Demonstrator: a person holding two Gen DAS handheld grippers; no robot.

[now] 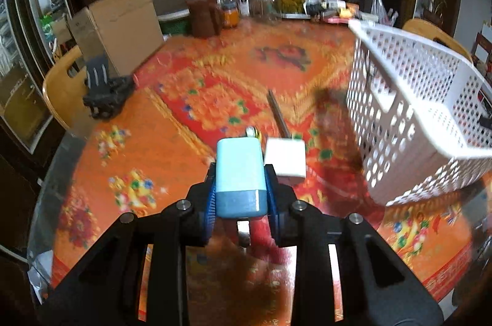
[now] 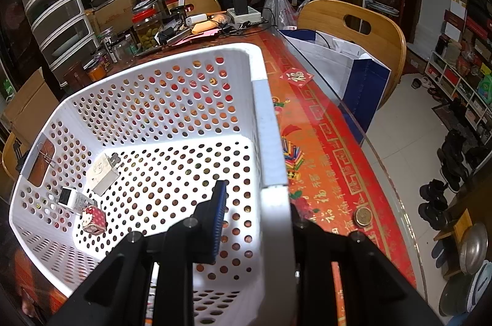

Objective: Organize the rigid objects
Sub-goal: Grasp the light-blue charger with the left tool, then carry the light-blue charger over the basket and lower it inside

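While tilted down over the tabletop [image 1: 184, 74]:
Left hand-held gripper [image 1: 241, 187]: angled forward and down, blue pads pinching one light blue block [image 1: 240, 175] by its sides, raised above the cloth.
Right hand-held gripper [image 2: 255, 212]: pointing steeply down, jaws pressed together on the rim of the white basket [image 2: 264, 117], one finger inside, one outside.
Basket: tipped on the tabletop, one.
Inside basket: three small things, a white charger [image 2: 101, 175], a white plug [image 2: 69, 198] and a pink cartoon cube [image 2: 94, 223], lying close together near the left wall.
Loose on tabletop: one white cube [image 1: 286, 160] just beside the blue block.
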